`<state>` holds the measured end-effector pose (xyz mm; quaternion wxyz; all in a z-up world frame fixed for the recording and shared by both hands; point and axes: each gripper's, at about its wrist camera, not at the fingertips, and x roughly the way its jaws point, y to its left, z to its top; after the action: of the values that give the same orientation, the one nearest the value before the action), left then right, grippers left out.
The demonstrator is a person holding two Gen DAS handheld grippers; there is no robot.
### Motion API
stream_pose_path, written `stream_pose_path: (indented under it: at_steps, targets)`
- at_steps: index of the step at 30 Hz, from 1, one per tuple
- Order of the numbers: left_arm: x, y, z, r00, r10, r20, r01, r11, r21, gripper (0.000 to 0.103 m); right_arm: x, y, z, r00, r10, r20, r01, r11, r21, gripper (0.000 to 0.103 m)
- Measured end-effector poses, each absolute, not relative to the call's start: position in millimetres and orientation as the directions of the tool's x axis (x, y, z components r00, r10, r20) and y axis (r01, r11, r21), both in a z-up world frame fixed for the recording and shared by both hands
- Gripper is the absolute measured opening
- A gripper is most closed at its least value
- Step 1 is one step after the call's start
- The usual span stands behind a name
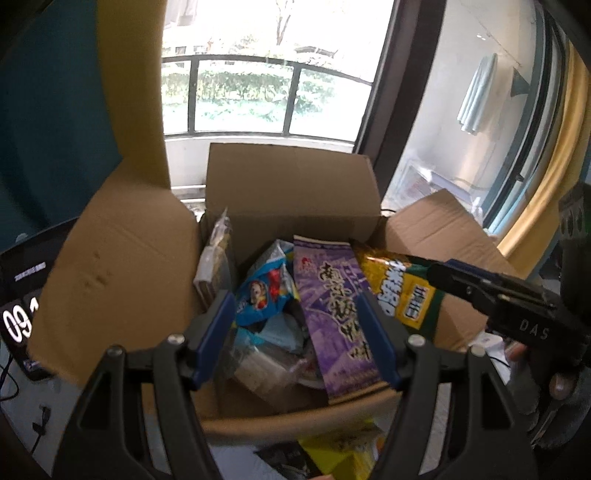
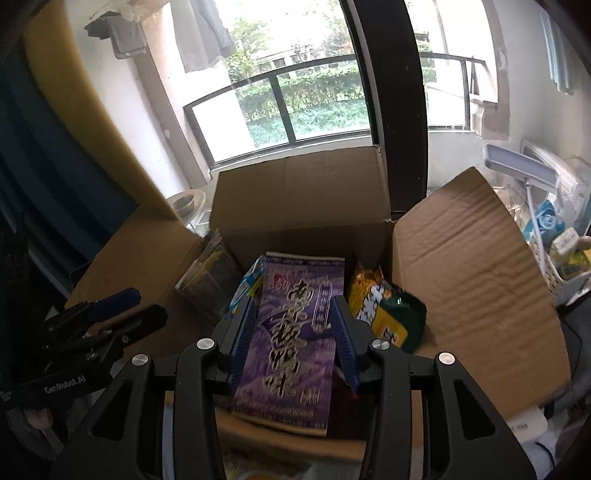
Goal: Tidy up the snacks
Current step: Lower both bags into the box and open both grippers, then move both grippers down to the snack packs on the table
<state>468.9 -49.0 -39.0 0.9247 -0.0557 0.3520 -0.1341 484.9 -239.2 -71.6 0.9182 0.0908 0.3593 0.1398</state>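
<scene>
both grippers hang over the open box [image 2: 303,192]. the right gripper [image 2: 293,343] has its jaws apart, either side of the purple pack [image 2: 291,343], pads seemingly clear of it. the left gripper [image 1: 295,339] is wide and empty. the pack lies tilted on the other snacks, its near end on the rim, probably let go to settle there.

A home: balcony railing [image 1: 236,62], hanging laundry [image 2: 201,33], curtains [image 1: 129,92].
</scene>
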Motion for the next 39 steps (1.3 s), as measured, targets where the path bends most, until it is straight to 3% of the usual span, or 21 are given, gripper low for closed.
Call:
stream_pose_path:
  at_steps: [21,28,39]
  targets:
    - [345.2,-38.2,-46.9,0.751,-0.29,-0.593,0.231,0.957,-0.176,0.07,360.2,-221.7,-83.8,0.69,0.351,-0.633,-0.249,0.936,0.247,0.051]
    - [305.3,-34.4,-55.9,0.752,-0.302,-0.587,0.231,0.953,-0.194,0.07,318.2,-231.2,-98.3,0.668,0.392,-0.632,-0.258,0.919,0.298,0.059]
    - [260.0,-45.8,-93.8,0.715,-0.318,-0.622,0.233,0.948,-0.217,0.07,255.4,-233.7,-142.2,0.606,0.413,-0.68,-0.323,0.909,0.265,0.069]
